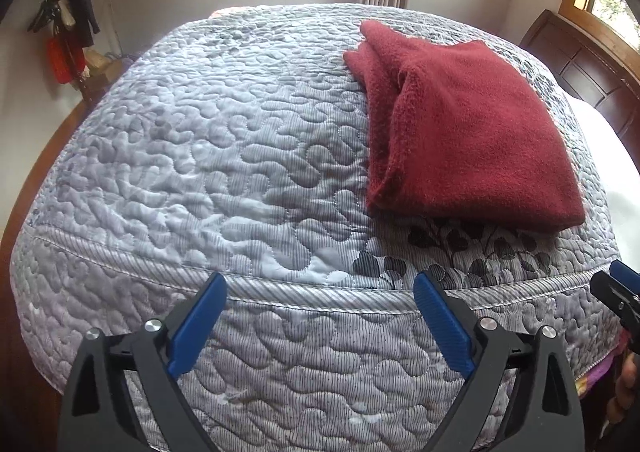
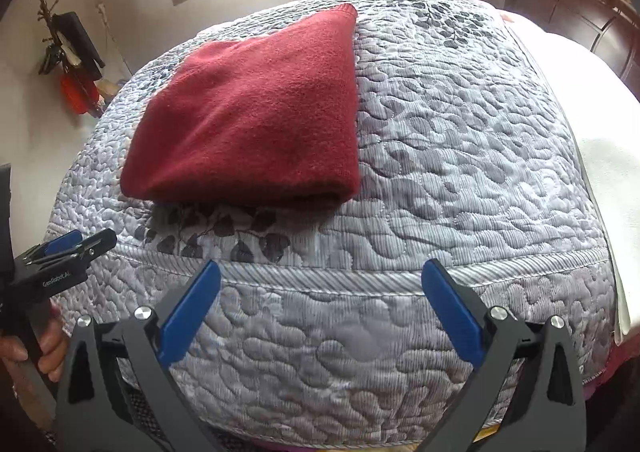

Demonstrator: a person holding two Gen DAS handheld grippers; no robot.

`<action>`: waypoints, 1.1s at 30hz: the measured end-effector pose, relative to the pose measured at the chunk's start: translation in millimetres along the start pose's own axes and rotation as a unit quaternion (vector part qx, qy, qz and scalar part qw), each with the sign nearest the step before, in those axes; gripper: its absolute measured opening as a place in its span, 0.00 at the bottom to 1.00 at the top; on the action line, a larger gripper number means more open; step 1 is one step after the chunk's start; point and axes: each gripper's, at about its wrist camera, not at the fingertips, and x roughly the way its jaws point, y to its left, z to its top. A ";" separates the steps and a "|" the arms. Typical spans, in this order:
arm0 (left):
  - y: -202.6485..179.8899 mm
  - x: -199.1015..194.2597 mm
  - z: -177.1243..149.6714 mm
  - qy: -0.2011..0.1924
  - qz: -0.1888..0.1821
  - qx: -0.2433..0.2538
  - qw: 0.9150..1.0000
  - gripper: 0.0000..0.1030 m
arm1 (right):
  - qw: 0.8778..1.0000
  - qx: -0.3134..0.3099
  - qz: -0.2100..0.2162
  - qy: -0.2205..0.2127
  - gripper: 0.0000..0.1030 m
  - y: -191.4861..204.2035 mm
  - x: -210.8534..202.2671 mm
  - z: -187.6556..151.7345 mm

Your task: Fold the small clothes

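Note:
A dark red fleece garment (image 1: 460,132) lies folded into a thick rectangle on the grey quilted bedspread (image 1: 200,156). In the right wrist view the same red garment (image 2: 256,120) sits left of centre, its folded edge toward me. My left gripper (image 1: 320,292) hangs open over the bed's near edge, nothing between its blue pads, well short of the garment. My right gripper (image 2: 320,284) is also open and empty, at the same edge. Each gripper shows in the other's view: the right gripper (image 1: 616,292) at the far right, the left gripper (image 2: 68,248) at the far left.
A white sheet (image 2: 600,156) covers the bed's right side, with a dark wooden headboard (image 2: 576,12) behind it. A coat rack with hanging items (image 1: 68,36) stands by the left wall. A hand (image 2: 48,348) holds the left gripper's handle.

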 end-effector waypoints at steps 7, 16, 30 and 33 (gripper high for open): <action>-4.5 -25.5 -3.1 -0.019 0.012 0.009 1.000 0.94 | 1.000 -0.013 -0.011 -0.018 0.97 15.6 -22.5 -2.9; -14.5 -49.0 -8.5 -0.034 0.020 0.029 0.999 0.96 | 0.999 -0.018 -0.018 -0.047 0.97 21.2 -48.2 -4.2; -24.2 -64.9 -12.6 -0.061 0.040 0.046 0.996 0.96 | 0.999 -0.017 -0.021 -0.044 0.97 23.9 -46.2 -9.0; -23.8 -60.0 -12.0 -0.054 0.041 0.046 0.997 0.96 | 0.999 -0.017 -0.020 -0.043 0.97 23.4 -44.2 -8.2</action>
